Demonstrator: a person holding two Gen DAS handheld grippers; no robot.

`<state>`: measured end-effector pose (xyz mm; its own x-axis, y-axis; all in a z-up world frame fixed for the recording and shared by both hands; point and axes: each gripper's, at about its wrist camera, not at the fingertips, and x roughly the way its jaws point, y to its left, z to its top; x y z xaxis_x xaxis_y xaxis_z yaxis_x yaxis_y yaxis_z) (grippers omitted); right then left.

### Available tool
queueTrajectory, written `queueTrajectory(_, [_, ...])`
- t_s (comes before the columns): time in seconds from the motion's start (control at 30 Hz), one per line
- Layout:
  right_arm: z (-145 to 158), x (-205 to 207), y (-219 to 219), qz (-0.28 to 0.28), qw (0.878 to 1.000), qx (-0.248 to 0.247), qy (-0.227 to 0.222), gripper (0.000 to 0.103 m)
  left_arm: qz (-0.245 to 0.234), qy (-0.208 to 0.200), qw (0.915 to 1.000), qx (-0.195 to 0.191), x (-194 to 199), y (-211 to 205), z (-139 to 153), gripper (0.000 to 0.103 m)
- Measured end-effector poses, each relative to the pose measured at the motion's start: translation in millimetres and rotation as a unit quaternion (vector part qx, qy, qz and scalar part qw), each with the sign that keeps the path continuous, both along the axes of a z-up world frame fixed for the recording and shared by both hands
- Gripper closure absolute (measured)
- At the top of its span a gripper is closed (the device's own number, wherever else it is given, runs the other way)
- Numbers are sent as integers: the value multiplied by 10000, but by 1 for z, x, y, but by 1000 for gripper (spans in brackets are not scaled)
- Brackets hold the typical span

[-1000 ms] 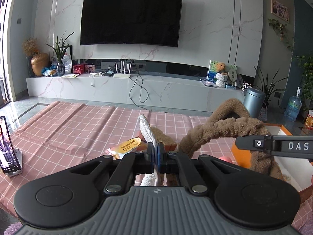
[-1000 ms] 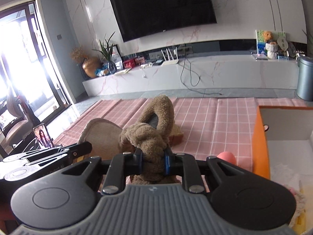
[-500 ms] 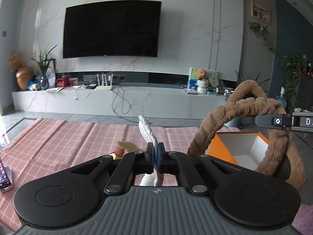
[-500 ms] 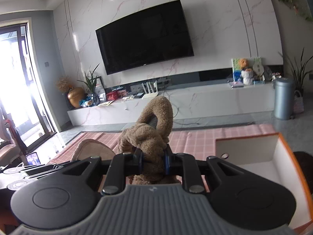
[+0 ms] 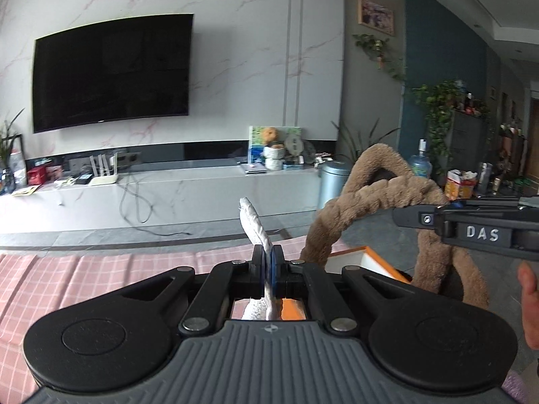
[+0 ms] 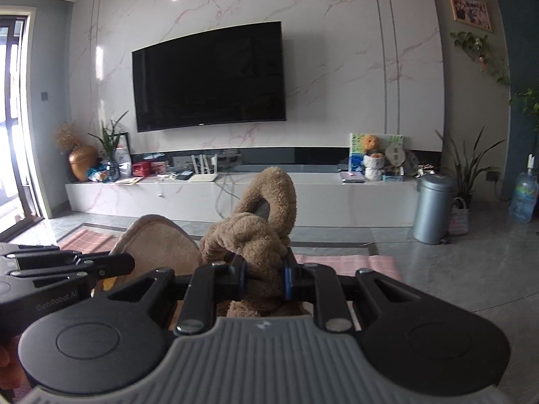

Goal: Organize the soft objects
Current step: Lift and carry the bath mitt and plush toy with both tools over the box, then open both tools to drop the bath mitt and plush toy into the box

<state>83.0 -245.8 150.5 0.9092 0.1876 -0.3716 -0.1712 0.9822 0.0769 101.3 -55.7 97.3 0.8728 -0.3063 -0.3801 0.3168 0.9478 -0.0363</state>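
- Left wrist view: the left hand-held gripper [image 5: 268,262] is fully closed, its blue-padded jaws pinching a thin white edge of fabric [image 5: 254,224] that sticks up above them and shows again as white cloth below the jaws.
- Just right of it, a brown plush slipper [image 5: 367,198] arches through the air, its fuzzy rim forming a loop; it is lifted clear of the tabletop.
- The right hand-held gripper [image 5: 404,217] enters from the right edge, a black bar marked "DAS", reaching into that brown plush. Part of a person's hand [image 5: 529,303] shows at the right edge below it.
- Behind the slipper, an orange box [image 5: 380,262] with a white inside sits on the tabletop, which wears a pink checked cloth [image 5: 67,279].
- Right wrist view: the right hand-held gripper [image 6: 264,274] is clamped on a bunched wad of the brown plush [image 6: 252,245], jaws held partly apart by its thickness; a loop of plush stands up above them.
- To the left, the slipper's tan sole [image 6: 158,245] faces the camera, with the left hand-held gripper [image 6: 128,264] touching or overlapping its edge.
- Beyond, both views show a wall-mounted television [image 6: 209,77], a long pale marble console [image 6: 235,195], and a grey bin [image 6: 433,207] on the floor.
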Motion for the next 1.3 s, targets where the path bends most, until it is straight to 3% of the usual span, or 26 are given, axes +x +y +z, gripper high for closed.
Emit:
queueTrajectory(0.3, [2,30,-47,-377,9991,-184,28,84,-643,226,9975,-191,41,-49,1,100])
queueTrajectory(0.43, [-11,47,-64,-519,9981,-242,215,85,-822,456,9953,-234,65,-67,-7,100])
queueTrajectory(0.67, [-63,84,-82,-630,9950,-246,737,85,-999,859,9913,52,96,-94,-42,100])
queueTrajectory(1.0, [-136,129,-71,-342,9885,-325,1436,85,-892,1440,9845,461,120,-104,-94,100])
queueTrajectory(1.3, [-189,155,-58,-21,9626,-857,2571,84,-941,1636,9772,972,123,-110,-116,100])
